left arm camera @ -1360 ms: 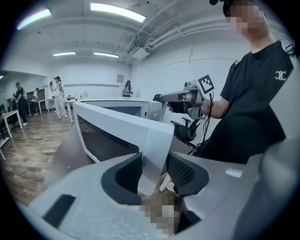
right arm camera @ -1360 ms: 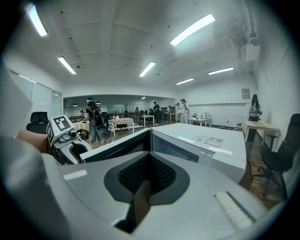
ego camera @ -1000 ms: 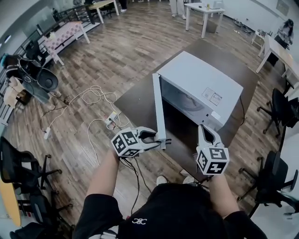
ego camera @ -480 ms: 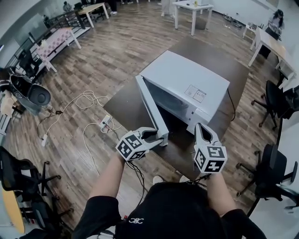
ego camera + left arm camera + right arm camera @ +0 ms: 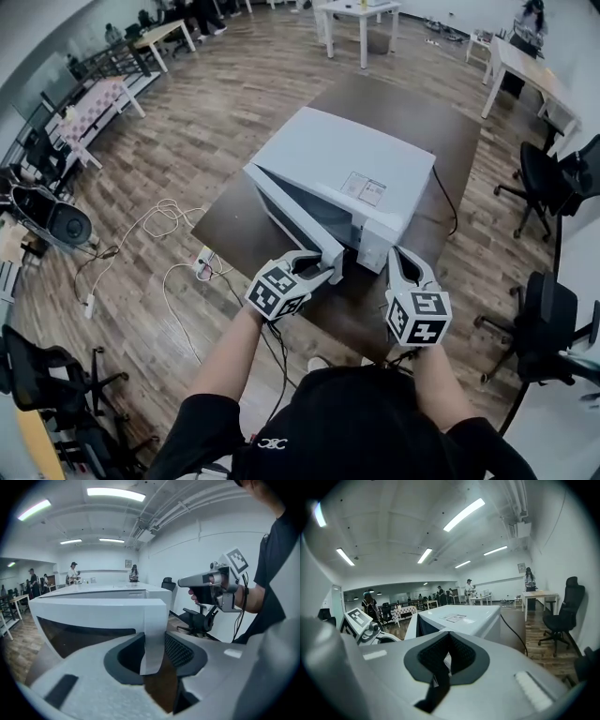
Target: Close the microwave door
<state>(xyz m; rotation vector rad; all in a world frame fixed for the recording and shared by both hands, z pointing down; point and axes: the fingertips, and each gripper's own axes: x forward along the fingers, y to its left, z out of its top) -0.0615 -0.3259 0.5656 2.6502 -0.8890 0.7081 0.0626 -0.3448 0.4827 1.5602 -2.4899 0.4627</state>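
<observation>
White and boxy, the microwave [image 5: 342, 159] sits on a dark brown tabletop [image 5: 441, 131], near the edge closest to the person. In the head view its long axis runs from upper left to lower right, and its front face is turned toward the lower left. Its door [image 5: 286, 208] is hinged at the far left end of that front. It stands ajar by a narrow angle, so its free edge points at the person. The door is a white frame around a dark glass pane. Between door and body the cavity shows only as a dark wedge, and what is inside cannot be told. A printed sticker [image 5: 364, 188] lies on the flat top, and a black power cord [image 5: 448, 202] trails from the back across the tabletop.

The left tongs [image 5: 325, 269] straddle the door's free edge near its bottom corner. The left gripper view shows the white edge standing between the jaws, which are closing on it, with a dark gap showing at one pad. The right tongs [image 5: 405, 264] hover just beside the microwave's right front corner, jaws pressed together with nothing between them.

Wooden floor [image 5: 216, 103] surrounds the tabletop. White cables [image 5: 164, 217] lie on it at the left, and a black office chair [image 5: 548, 314] stands at the right.
</observation>
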